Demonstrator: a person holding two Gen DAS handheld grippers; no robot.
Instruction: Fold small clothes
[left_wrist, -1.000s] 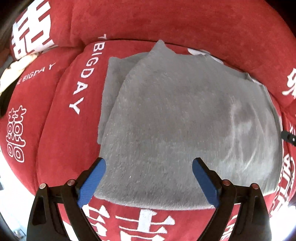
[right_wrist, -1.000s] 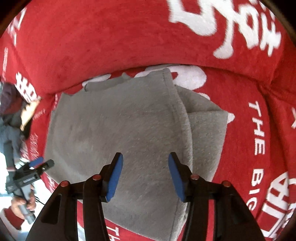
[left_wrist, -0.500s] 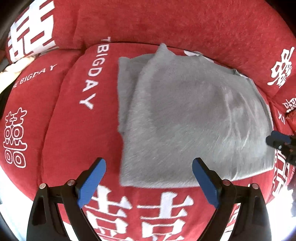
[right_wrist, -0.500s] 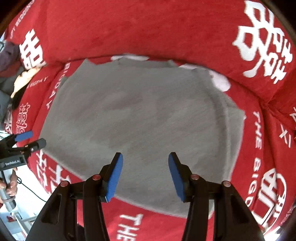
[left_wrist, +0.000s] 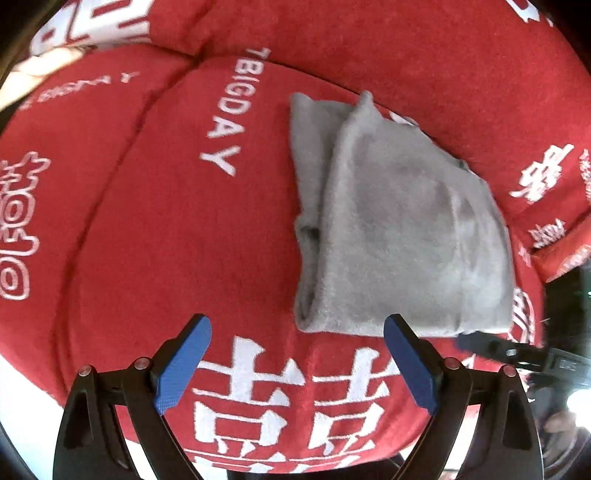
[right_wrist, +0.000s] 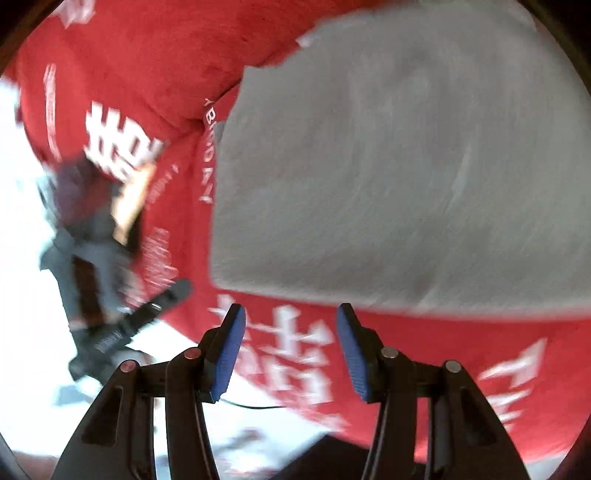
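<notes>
A folded grey garment (left_wrist: 402, 236) was laid near the red cushion's (left_wrist: 184, 240) front edge. The left gripper (left_wrist: 297, 363) and right gripper (right_wrist: 290, 350) were held wide, empty. Soft, light, floppy fleece was judged best pinched at a front corner.

Folded grey garment (left_wrist: 402, 236) lies on red cushion (left_wrist: 166, 229), left hand-held gripper (left_wrist: 297, 363) open

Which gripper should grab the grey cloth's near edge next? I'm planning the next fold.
Probably the right gripper: the grey cloth lies straight ahead. From the left gripper it sits off to the right.
</notes>
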